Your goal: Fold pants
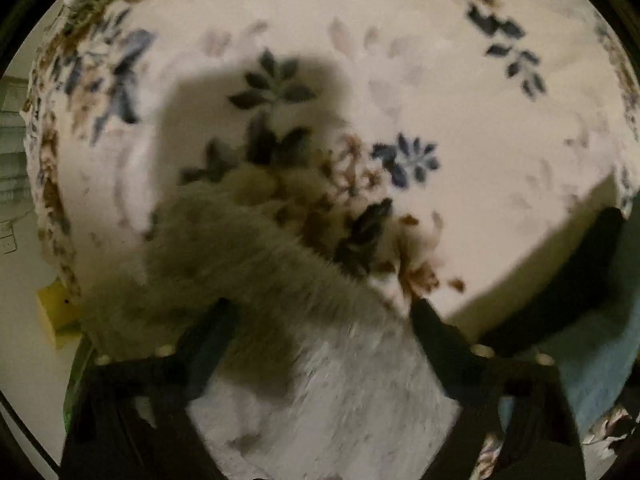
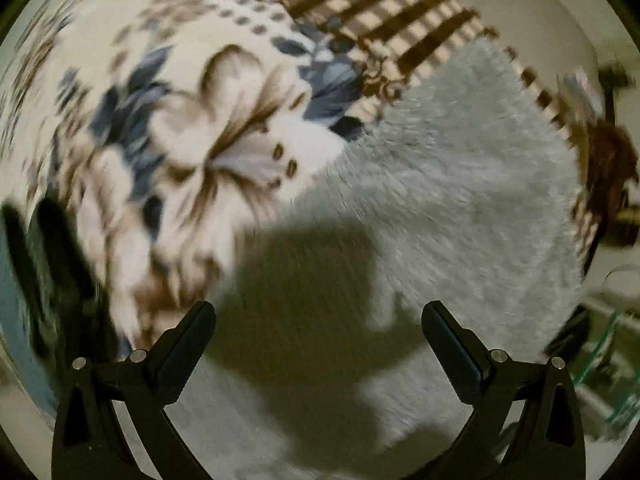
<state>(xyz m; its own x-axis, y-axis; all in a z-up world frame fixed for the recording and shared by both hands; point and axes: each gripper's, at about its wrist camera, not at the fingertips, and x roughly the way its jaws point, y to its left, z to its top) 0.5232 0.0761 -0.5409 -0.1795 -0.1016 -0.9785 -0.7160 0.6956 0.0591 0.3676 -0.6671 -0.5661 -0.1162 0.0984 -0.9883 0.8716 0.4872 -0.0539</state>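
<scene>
The fuzzy pale-grey fleece pants [image 1: 280, 320] lie on a cream bedspread printed with blue and brown flowers [image 1: 460, 100], a rumpled length of them running up between the fingers of the black left gripper [image 1: 324, 308], whose jaws stand wide apart around the fabric without pinching it. The black right gripper [image 2: 320, 312] hovers over a flat spread of the same pants [image 2: 460, 200], its jaws likewise wide apart, beside the bedspread's brown checked border [image 2: 380, 12].

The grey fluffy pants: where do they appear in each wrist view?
Left wrist: the grey fluffy pants fill the lower centre, between the open fingers.
Right wrist: they cover the centre and right, reaching under the open fingers.
Shared landmark: the floral blanket beneath them.
</scene>
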